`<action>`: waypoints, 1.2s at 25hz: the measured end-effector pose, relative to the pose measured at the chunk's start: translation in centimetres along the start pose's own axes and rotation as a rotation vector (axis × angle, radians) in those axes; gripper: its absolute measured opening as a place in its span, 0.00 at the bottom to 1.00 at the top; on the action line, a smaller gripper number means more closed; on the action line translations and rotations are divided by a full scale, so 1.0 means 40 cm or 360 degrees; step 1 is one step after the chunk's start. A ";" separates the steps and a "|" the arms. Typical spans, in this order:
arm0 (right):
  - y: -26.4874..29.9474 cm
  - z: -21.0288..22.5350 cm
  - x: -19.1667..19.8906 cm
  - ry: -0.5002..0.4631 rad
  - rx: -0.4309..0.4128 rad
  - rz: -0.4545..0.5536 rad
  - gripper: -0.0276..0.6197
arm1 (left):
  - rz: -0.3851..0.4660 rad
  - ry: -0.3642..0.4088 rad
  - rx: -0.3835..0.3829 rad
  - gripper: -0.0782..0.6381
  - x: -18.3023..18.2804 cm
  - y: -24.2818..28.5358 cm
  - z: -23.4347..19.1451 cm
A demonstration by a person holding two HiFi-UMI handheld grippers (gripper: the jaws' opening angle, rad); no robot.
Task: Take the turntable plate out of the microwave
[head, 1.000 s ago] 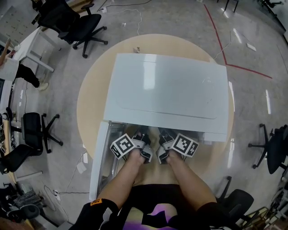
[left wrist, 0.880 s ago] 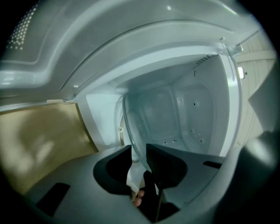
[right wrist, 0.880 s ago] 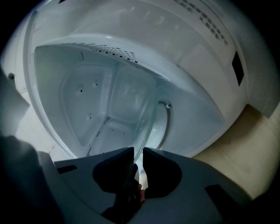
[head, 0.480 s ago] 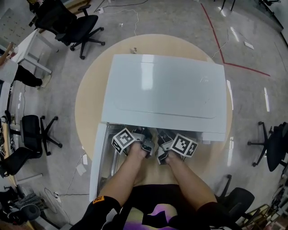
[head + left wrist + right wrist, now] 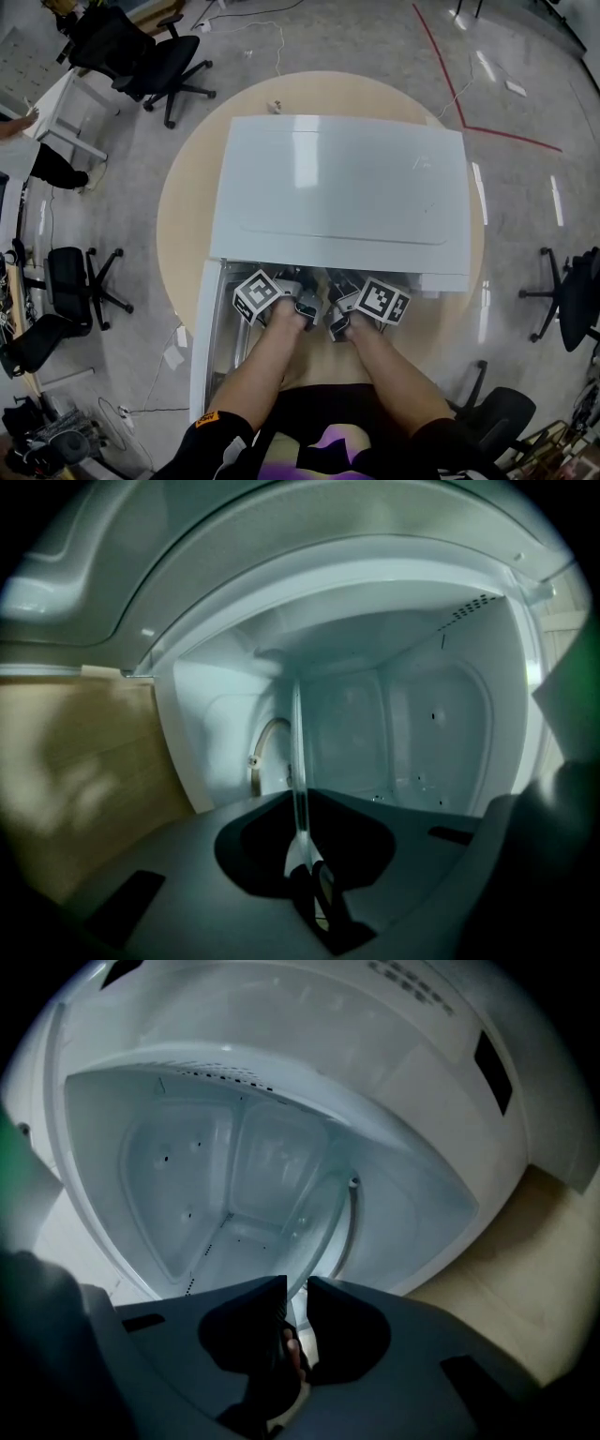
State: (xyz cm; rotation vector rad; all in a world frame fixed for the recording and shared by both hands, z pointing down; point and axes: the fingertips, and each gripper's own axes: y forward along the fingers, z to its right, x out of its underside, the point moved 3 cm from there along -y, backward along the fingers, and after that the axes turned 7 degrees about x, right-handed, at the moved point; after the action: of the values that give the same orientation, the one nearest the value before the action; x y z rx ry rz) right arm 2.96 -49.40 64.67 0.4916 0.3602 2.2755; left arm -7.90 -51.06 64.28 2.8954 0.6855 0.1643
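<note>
The white microwave (image 5: 337,187) stands on a round wooden table (image 5: 183,216), its door (image 5: 208,347) swung open to the left. Both grippers reach into the opening side by side. The left gripper (image 5: 298,289) is shut on the clear glass turntable plate (image 5: 297,761), seen edge-on as a thin line running into the cavity (image 5: 412,724). In the right gripper view the jaws of the right gripper (image 5: 297,1299) are shut on the same plate's rim (image 5: 326,1227). The right gripper (image 5: 339,291) sits just beside the left one. In the head view the microwave's top hides the plate.
Black office chairs (image 5: 155,56) stand on the grey floor round the table, another (image 5: 75,281) at the left. A red tape line (image 5: 511,134) runs at the upper right. The person's forearms (image 5: 272,366) come in from the bottom edge.
Both grippers have shifted slightly up toward the microwave opening; otherwise the scene looks the same.
</note>
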 end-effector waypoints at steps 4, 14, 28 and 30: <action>0.004 -0.003 -0.003 0.0062 -0.0026 0.0014 0.15 | -0.0007 0.0013 -0.0005 0.21 -0.001 0.000 0.007; 0.037 0.030 -0.017 0.0189 -0.0023 0.0029 0.15 | -0.0015 0.0018 -0.0004 0.21 -0.003 -0.010 0.012; 0.068 -0.018 -0.032 0.0240 -0.0042 0.0079 0.15 | -0.0092 0.0030 0.0062 0.22 0.009 -0.030 0.022; 0.072 0.026 -0.022 0.0255 -0.0034 0.0098 0.15 | -0.0097 0.0042 0.0078 0.22 0.006 -0.032 0.026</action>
State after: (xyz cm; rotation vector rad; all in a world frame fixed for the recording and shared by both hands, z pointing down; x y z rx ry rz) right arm 2.18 -51.85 66.53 0.3137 0.4049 2.3830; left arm -8.07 -49.95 63.03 2.9190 0.7923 0.1809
